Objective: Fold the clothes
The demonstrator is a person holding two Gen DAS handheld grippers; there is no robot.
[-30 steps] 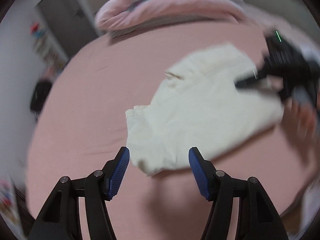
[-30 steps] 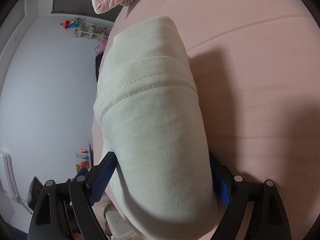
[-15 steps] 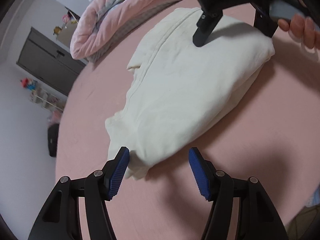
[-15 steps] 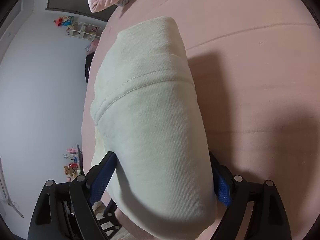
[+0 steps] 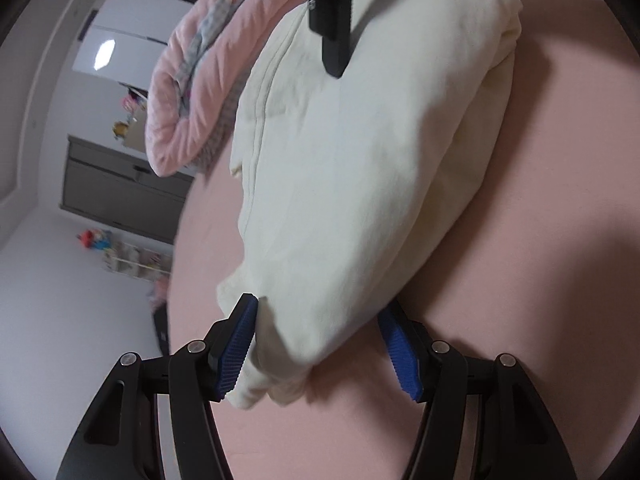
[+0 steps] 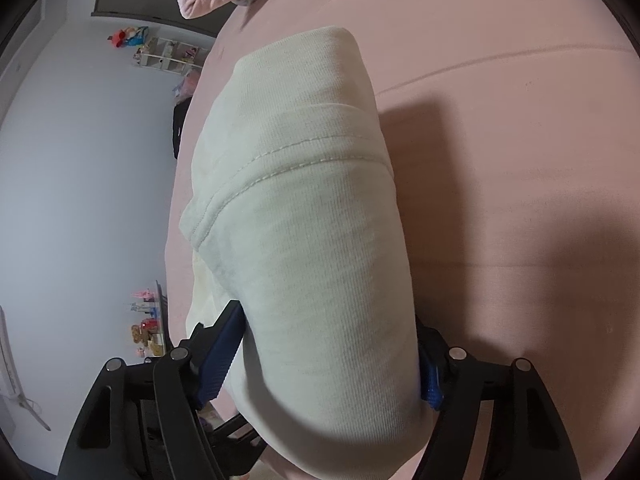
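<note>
On the bed: the cream garment (image 5: 360, 184) is lying as a thick, doubled-over bundle on the pink bed sheet (image 5: 540, 280), with a pink quilt (image 5: 192, 92) beyond its far end.
Long axis: I am seeing the bundle running away from my left hand-held gripper (image 5: 318, 344), from its near end between my blue pads to its far end, where my right one is reaching in.
My left hand-held gripper: it is standing wide, straddling the near end; one pad is touching cloth, and I am judging nothing is pinched.
My right hand-held gripper (image 6: 332, 360): it is also spread, with the stitched hem end of the garment (image 6: 304, 240) filling the gap; whether it is actually clamping, I cannot tell.
Nearer hand: each is sitting at its own end, so neither is nearer overall.
Left view only: it is showing the bundle's whole length and layered side edge.
Right view only: it is showing the hem seam up close and bare sheet beside it.
</note>
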